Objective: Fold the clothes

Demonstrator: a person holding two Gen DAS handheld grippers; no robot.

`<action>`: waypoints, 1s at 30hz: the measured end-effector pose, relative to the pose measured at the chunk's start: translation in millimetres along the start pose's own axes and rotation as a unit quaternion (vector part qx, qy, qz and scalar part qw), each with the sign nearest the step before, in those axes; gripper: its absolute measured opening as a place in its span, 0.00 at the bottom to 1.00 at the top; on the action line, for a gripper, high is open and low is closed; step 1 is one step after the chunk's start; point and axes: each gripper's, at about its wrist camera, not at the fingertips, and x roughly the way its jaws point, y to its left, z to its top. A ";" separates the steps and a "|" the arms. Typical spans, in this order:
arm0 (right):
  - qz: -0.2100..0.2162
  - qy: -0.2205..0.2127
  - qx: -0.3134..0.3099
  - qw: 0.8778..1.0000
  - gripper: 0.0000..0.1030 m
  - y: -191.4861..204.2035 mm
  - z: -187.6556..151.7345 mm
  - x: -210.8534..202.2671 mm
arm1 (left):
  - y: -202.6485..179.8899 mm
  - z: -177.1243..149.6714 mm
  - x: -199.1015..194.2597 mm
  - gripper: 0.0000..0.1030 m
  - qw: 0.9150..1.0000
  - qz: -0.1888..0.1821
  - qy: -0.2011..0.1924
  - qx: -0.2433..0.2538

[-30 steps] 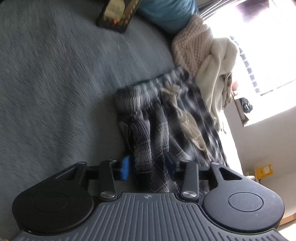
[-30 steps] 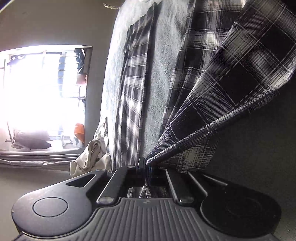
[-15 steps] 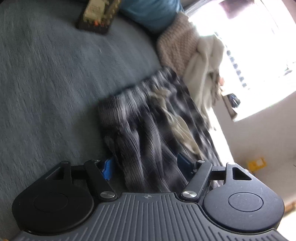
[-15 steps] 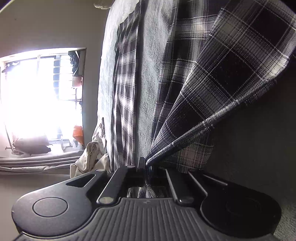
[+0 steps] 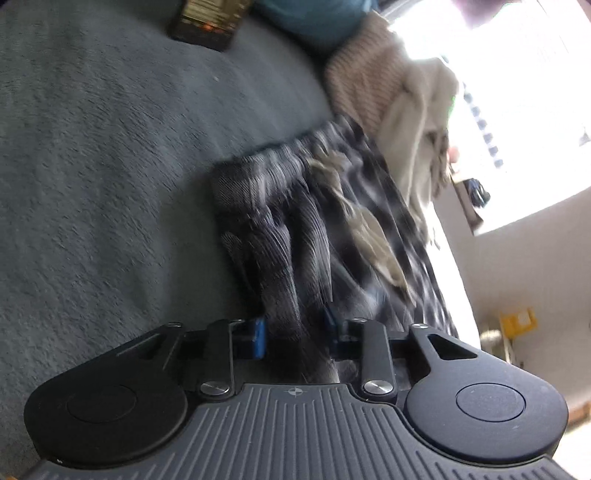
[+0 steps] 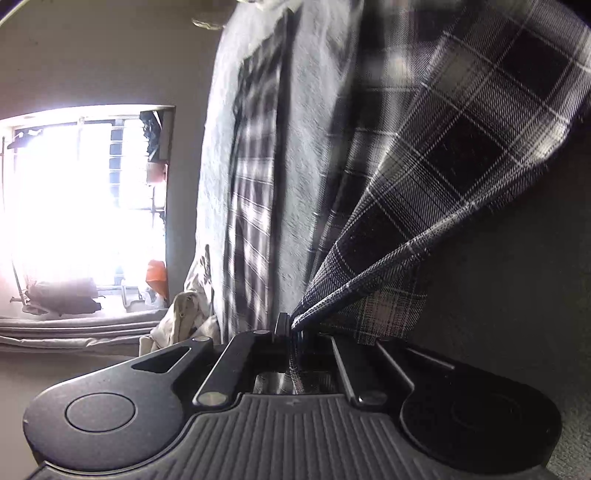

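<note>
— On the grey bed cover (image 5: 110,166), what is seen around the work?

— A black-and-white plaid garment (image 5: 295,221) is spread there, bunched into folds at its near end, with a pale drawstring (image 5: 362,229) lying across it. Beyond it, a beige knitted piece (image 5: 362,81) and a cream garment (image 5: 424,122) are piled against the bright window (image 5: 517,74). A teal cushion (image 5: 314,18) and a dark flat object (image 5: 210,22) are seen at the far edge of the cover; what the dark object is cannot be told.

— How is the left gripper (image 5: 295,328) placed?

— A gathered fold of the plaid is caught between its blue pads (image 5: 258,332), and its jaws are closing on that fold. The picture is blurred there, but the cloth is seen filling the gap from pad to pad.

— And the right gripper (image 6: 291,328)?

— Its fingers are brought together, clamped on a corner of the same plaid cloth (image 6: 461,147), which is lifted and fans out from the pinch toward the upper right. Much of the bed is hidden by that raised sheet. To the left, a narrow plaid strip (image 6: 251,206) is laid flat along the cover, and crumpled cream fabric (image 6: 184,310) is seen near the window.
</note>
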 end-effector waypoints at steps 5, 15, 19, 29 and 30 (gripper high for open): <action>0.002 -0.010 -0.022 1.000 0.03 15.9 0.6 -0.7 | -14.8 7.2 -12.2 0.08 1.000 0.000 -0.019 0.005; 0.029 -0.047 -0.084 0.995 0.03 85.8 16.4 3.8 | -73.8 32.0 -15.5 0.05 0.995 -0.046 -0.061 0.057; 0.027 -0.066 -0.108 0.992 0.03 121.5 29.7 15.6 | -93.6 44.9 1.2 0.05 0.993 -0.062 -0.071 0.070; -0.006 -0.082 -0.166 0.983 0.03 209.6 64.3 98.5 | -117.0 90.3 64.5 0.05 0.992 -0.066 -0.080 0.077; -0.012 -0.083 -0.172 0.982 0.03 216.7 68.3 110.0 | -119.1 94.7 71.3 0.05 0.992 -0.065 -0.080 0.079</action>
